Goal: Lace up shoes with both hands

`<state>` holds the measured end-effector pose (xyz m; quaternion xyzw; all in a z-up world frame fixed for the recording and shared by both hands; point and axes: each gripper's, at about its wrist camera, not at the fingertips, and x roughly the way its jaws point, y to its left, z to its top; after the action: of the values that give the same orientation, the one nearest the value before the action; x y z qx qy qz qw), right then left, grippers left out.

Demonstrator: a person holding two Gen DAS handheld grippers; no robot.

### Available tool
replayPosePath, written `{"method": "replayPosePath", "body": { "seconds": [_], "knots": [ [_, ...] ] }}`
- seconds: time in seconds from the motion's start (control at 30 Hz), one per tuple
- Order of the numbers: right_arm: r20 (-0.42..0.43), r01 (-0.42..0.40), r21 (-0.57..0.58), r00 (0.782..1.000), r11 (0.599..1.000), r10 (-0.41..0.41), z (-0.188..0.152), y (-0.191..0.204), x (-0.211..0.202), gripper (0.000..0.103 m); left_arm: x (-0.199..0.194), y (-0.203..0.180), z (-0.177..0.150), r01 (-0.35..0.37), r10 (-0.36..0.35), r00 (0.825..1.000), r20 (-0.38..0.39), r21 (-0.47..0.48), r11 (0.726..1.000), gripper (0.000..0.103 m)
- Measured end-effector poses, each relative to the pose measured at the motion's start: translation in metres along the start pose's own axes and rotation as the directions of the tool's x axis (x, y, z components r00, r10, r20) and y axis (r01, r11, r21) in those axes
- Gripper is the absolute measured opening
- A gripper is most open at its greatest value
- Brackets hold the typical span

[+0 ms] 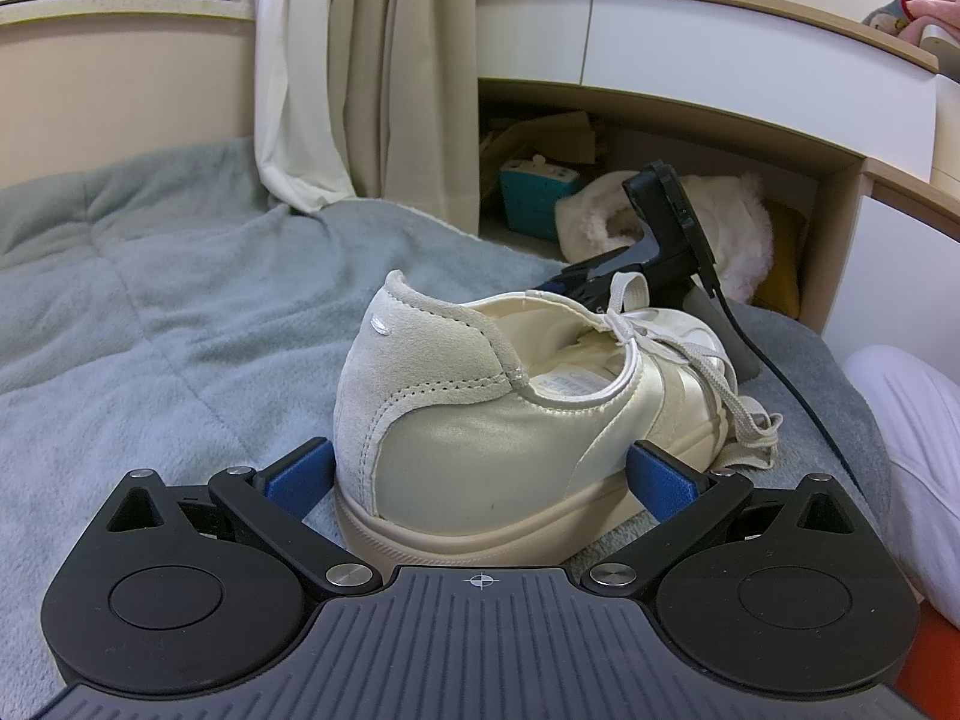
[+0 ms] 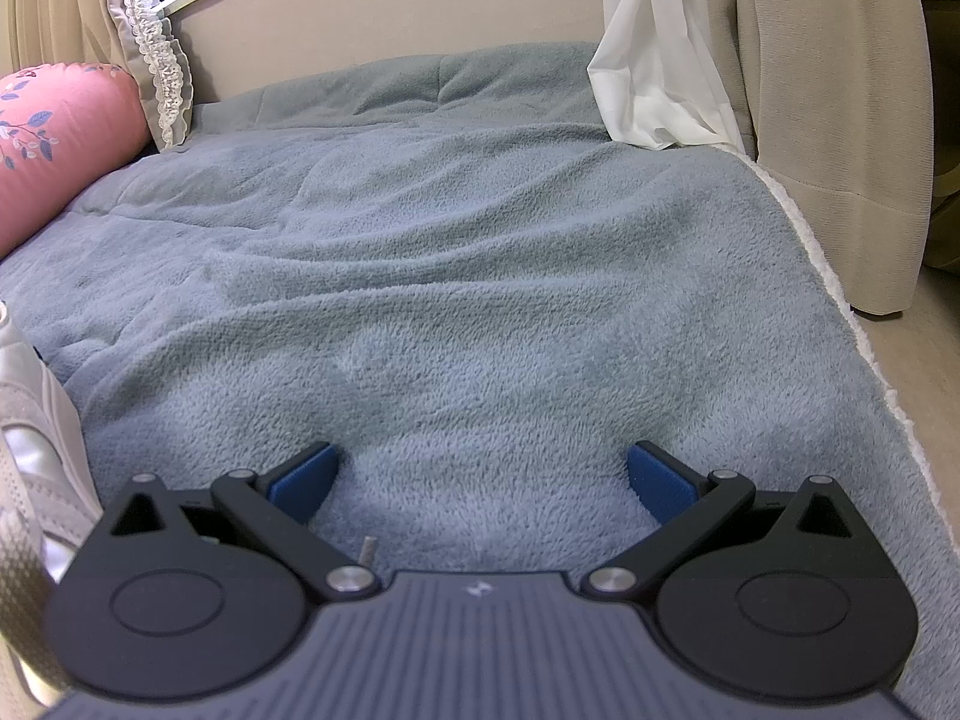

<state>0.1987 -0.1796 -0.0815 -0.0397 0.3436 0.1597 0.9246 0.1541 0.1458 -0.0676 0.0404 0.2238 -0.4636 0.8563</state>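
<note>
A cream shoe (image 1: 480, 420) with a grey suede heel stands upright on the grey blanket (image 1: 150, 330), heel toward me. Its white laces (image 1: 624, 324) are knotted in a bow at the top eyelets, with loose ends hanging down the right side. My left gripper (image 1: 480, 474) is open, its blue pads (image 1: 300, 480) on either side of the heel. The right gripper's black body (image 1: 672, 228) rises behind the shoe's toe. In the right wrist view the right gripper (image 2: 480, 474) is open over bare blanket, with the shoe's side (image 2: 36, 420) at the left edge and a lace tip (image 2: 367, 549) by its left finger.
A person's white-clad leg (image 1: 912, 468) lies at the right. Behind the shoe, an open shelf holds a fluffy white slipper (image 1: 738, 228) and a teal box (image 1: 534, 198). Curtains (image 1: 360, 90) hang at the back. A pink pillow (image 2: 54, 138) lies far left; the blanket's edge (image 2: 840, 300) drops off at the right.
</note>
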Motion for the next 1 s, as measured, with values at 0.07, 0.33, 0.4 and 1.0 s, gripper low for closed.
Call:
{"method": "replayPosePath", "body": {
  "seconds": [0.07,0.33,0.4,1.0],
  "knots": [
    [0.0,0.0,0.0,1.0,1.0,0.0,0.0,0.0,0.0,0.103,-0.0001,0.0,0.0,0.0,0.0,1.0,0.0,0.0,1.0,0.103],
    [0.0,0.0,0.0,1.0,1.0,0.0,0.0002,0.0003,0.0001,0.103,-0.0002,0.0002,0.0,0.0,0.0,1.0,0.0,0.0,1.0,0.103],
    [0.0,0.0,0.0,1.0,1.0,0.0,0.0002,0.0003,0.0,0.103,-0.0002,0.0003,0.0,0.0,0.0,1.0,0.0,0.0,1.0,0.103],
    [0.0,0.0,0.0,1.0,1.0,0.0,0.0,-0.0003,-0.0006,0.103,0.0,0.0006,0.0,0.001,-0.001,1.0,0.0,0.0,1.0,0.103]
  ]
}}
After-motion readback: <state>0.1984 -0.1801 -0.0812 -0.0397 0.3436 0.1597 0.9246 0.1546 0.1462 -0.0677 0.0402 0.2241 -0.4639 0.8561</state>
